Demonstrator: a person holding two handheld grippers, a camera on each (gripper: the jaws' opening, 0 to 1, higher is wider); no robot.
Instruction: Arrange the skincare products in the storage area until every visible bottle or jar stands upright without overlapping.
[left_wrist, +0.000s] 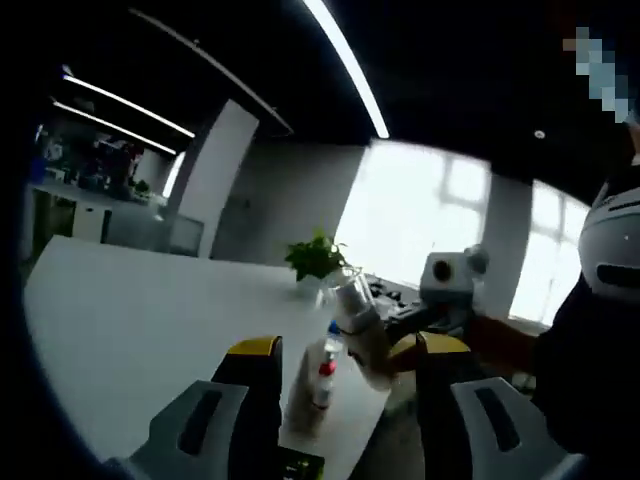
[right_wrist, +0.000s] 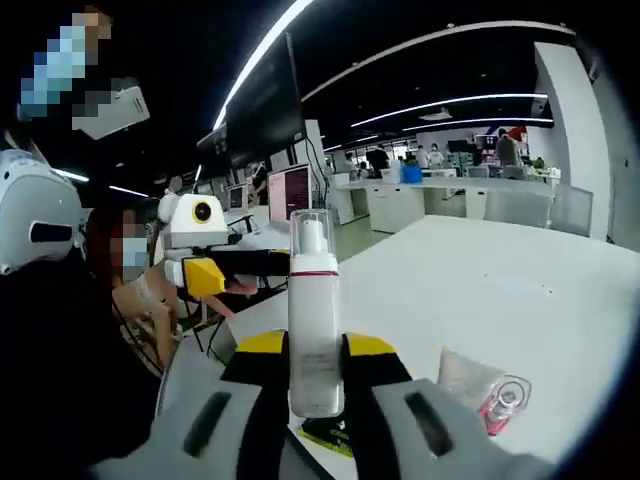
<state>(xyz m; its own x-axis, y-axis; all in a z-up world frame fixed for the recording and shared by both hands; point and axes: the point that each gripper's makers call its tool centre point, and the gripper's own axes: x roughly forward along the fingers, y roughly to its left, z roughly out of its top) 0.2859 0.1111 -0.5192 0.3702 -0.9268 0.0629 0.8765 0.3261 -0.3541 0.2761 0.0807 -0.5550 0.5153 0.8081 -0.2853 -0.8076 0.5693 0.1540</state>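
Observation:
My right gripper (right_wrist: 315, 345) is shut on a tall white pump bottle (right_wrist: 313, 320) with a clear cap, held upright above the table edge. In the left gripper view the same bottle (left_wrist: 360, 325) hangs tilted just beyond my jaws. My left gripper (left_wrist: 347, 347) stands open, its jaws wide apart with nothing between them. A small clear bottle with a red part (left_wrist: 320, 380) lies on its side on the white table (left_wrist: 130, 320). In the right gripper view this small bottle (right_wrist: 492, 398) lies at the lower right, and the left gripper (right_wrist: 205, 275) comes in from the left.
A potted green plant (left_wrist: 315, 258) stands at the table's far edge beside clear glassware. The white table (right_wrist: 480, 290) stretches wide and bare beyond the bottles. A person in dark clothes stands close by the table edge. Desks and monitors fill the room behind.

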